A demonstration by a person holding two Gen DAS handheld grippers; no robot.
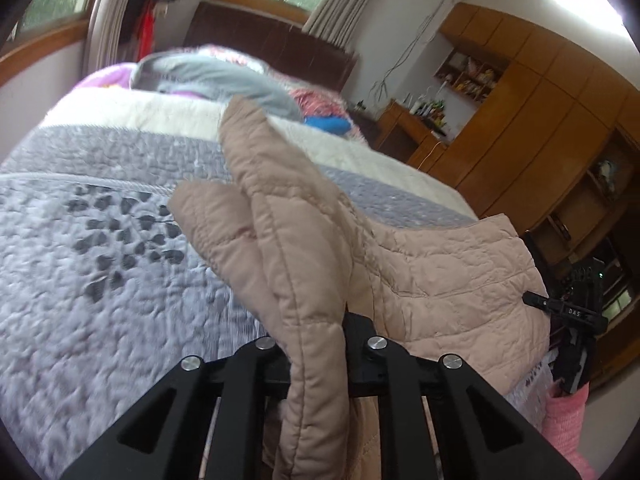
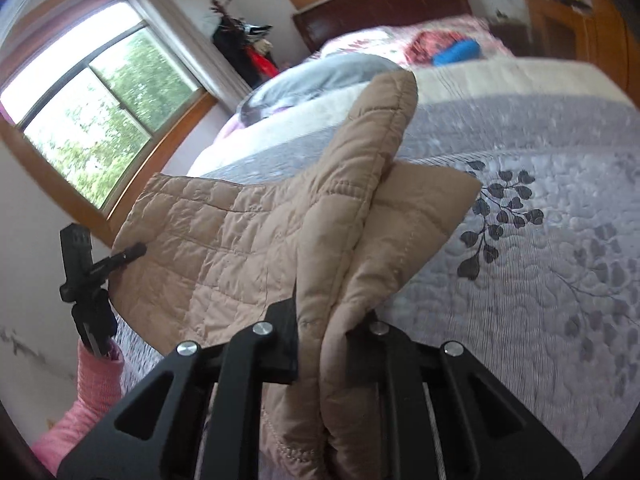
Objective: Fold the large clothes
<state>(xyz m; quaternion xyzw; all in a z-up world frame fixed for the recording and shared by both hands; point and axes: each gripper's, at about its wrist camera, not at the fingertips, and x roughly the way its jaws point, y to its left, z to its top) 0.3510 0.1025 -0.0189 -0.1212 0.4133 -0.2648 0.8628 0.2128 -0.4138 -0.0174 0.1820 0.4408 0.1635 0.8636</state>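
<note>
A tan quilted jacket, puffy, with stitched square panels and a matte sheen, is held up just over a bed by two black tools. The left tool has its jaws pressed tight on a thick folded edge of the jacket, which bulges between the black fingers and hangs below them. Ahead of this tool two padded sleeve-like lobes stick up and forward, with rounded ends. The right tool is likewise clamped on a doubled fold of the jacket, the cloth pinched between its fingers.

Beyond both tools lies the quilt, grey-lilac, pebbly with dense stitching and printed with dark leaf sprigs; farther off it turns cream. A grey pillow and a blue object sit near the dark headboard.

The left view alone shows wooden cabinets off to the tool's right, and the right tool at the jacket's far edge, above a pink sleeve. The right view alone shows a large wood-framed window to its left, with green trees outside, and the left tool gripping the jacket's other corner.
</note>
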